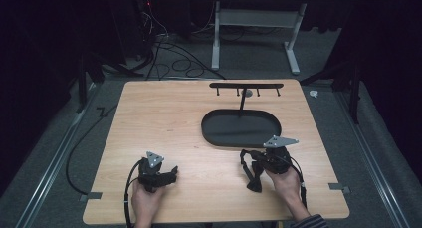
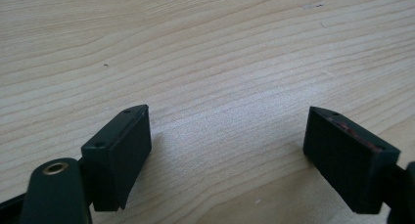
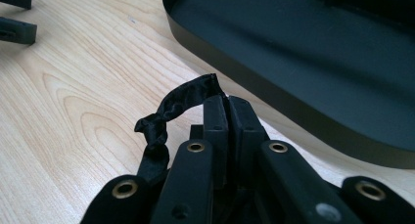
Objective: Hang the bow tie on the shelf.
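Black ribbon (image 3: 181, 104) pinched in right tool (image 3: 227, 104), tilted toward tray (image 3: 274, 94).

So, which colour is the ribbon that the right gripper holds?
Black. The ribbon has a slight satin sheen, best seen in the right gripper view.

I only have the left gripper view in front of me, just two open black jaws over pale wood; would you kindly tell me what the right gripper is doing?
Observer: The right gripper is shut on a black fabric ribbon, pinched at the jaw tips.
Operator: Thank you; does the ribbon hang free?
Observer: In the high view it droops from the gripper to the wooden table, its lower end near the person's right hand.
Operator: Is anything nearby to put it on?
Observer: A black oval metal tray lies just beyond, with a black hook rack standing on a post from it.
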A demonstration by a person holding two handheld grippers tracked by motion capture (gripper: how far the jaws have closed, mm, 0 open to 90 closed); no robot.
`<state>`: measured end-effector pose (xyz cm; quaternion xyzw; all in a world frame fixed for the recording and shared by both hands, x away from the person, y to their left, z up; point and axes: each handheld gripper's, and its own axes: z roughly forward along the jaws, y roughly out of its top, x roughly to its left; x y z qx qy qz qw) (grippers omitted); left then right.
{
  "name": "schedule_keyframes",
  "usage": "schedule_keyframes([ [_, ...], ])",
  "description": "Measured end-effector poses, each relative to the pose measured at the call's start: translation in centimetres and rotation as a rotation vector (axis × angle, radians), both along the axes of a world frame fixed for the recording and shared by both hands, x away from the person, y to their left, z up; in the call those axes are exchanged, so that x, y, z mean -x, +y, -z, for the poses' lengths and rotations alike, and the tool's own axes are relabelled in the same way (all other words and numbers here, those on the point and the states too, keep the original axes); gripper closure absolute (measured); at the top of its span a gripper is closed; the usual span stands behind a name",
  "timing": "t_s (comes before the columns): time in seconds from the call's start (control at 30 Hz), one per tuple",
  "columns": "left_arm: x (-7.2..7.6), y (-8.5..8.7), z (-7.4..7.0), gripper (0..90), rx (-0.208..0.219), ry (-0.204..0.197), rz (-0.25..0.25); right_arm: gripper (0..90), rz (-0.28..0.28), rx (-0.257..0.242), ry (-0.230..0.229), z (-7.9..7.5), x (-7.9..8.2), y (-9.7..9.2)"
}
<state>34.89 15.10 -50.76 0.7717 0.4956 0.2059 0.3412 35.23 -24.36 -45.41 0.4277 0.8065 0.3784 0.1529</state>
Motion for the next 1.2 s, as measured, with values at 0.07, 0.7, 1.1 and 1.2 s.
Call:
schedule_keyframes([
  [0.07,0.0,0.0,0.0,18.5,0.001,0.001,-0.001,88.5,0.002,0.003,-0.012,-0.2,0.1,-0.1],
  [0.7,0.0,0.0,0.0,18.5,0.000,0.000,0.000,88.5,-0.006,-0.024,-0.077,-2.6,0.7,-0.7],
  [1.1,0.0,0.0,0.0,18.5,0.000,0.000,0.000,88.4,-0.011,-0.027,-0.092,-3.6,0.6,-1.1],
  [1.2,0.0,0.0,0.0,18.5,0.001,0.000,0.000,88.5,-0.010,-0.029,-0.098,-4.0,0.6,-1.1],
])
